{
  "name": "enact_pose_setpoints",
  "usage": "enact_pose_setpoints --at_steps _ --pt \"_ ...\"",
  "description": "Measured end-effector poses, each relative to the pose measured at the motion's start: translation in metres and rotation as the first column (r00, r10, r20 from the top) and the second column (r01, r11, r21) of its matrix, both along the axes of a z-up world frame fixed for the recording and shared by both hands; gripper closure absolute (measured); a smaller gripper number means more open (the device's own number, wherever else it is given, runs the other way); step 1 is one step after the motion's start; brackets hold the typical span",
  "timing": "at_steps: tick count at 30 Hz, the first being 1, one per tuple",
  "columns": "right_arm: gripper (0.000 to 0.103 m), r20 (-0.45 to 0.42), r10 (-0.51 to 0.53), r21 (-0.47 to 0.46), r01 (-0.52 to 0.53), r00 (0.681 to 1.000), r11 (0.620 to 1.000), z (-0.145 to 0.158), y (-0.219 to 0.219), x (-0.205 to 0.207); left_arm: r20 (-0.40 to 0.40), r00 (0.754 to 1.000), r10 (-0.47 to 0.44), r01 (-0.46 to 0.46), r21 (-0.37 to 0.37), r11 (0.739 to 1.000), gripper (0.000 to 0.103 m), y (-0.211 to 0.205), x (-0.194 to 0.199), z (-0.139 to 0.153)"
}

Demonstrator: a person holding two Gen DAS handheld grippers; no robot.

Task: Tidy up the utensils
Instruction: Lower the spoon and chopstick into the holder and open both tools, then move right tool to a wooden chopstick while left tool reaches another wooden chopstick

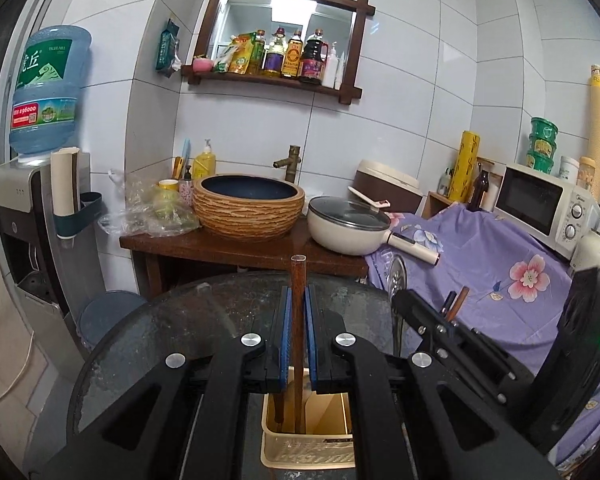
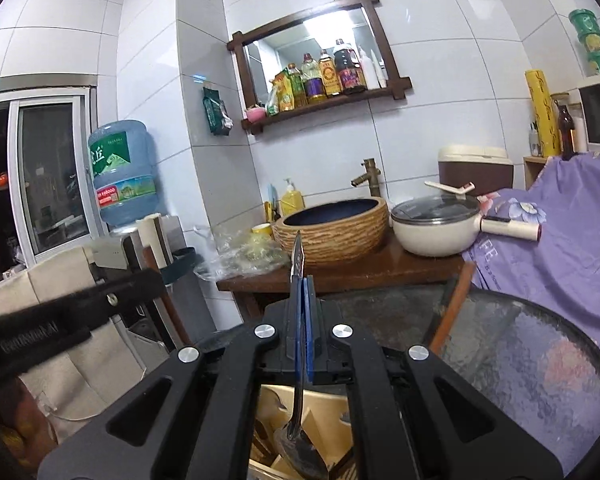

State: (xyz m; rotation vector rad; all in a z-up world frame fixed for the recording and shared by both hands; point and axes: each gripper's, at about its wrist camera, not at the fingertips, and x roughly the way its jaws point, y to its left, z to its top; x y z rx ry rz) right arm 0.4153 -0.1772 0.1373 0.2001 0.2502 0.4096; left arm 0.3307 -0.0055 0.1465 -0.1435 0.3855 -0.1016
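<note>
Black arms of the left gripper (image 1: pixel 299 332) fill the left wrist view, its blue pads clamped on an upright wooden handle (image 1: pixel 299 280) that reaches down into a cream basket (image 1: pixel 306 446) on the glass table (image 1: pixel 172 320). Through the right wrist view, the right gripper (image 2: pixel 303 320) pinches a metal spoon (image 2: pixel 298 360), bowl down in the basket (image 2: pixel 324 404).

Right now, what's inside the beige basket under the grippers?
Inside the beige basket stands a brown wooden handle, clamped by the left gripper, and a metal spoon, bowl down, pinched by the right gripper. The grippers hide the basket's floor and other contents.
</note>
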Motion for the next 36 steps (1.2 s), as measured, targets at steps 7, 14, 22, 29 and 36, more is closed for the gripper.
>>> enact_pose_setpoints --at_steps 7,14,22,29,36 --pt "0.101 -0.032 0.012 -0.031 -0.013 0.999 0.999 -0.027 -0.003 -0.002 -0.035 0.999 -0.018 0.018 -0.003 1.000 0.097 0.001 0.001 -0.016" --pt "0.101 -0.076 0.039 -0.126 -0.049 0.996 0.991 -0.050 0.004 -0.015 -0.077 0.996 -0.052 0.053 0.008 0.999 0.096 0.000 -0.001 -0.035" --pt "0.094 -0.052 0.080 -0.194 -0.088 0.995 0.977 -0.056 -0.001 -0.051 -0.068 0.995 -0.073 0.073 -0.001 0.997 0.055 0.010 -0.028 -0.042" --pt "0.027 -0.116 0.081 -0.242 -0.107 0.990 0.964 -0.070 -0.015 -0.099 -0.115 0.991 -0.070 0.079 0.071 0.994 0.019 0.009 -0.063 -0.074" --pt "0.014 -0.366 -0.001 -0.334 -0.130 0.931 0.934 -0.121 -0.029 -0.109 -0.291 0.956 -0.025 0.065 0.128 0.990 0.018 0.012 -0.076 -0.141"
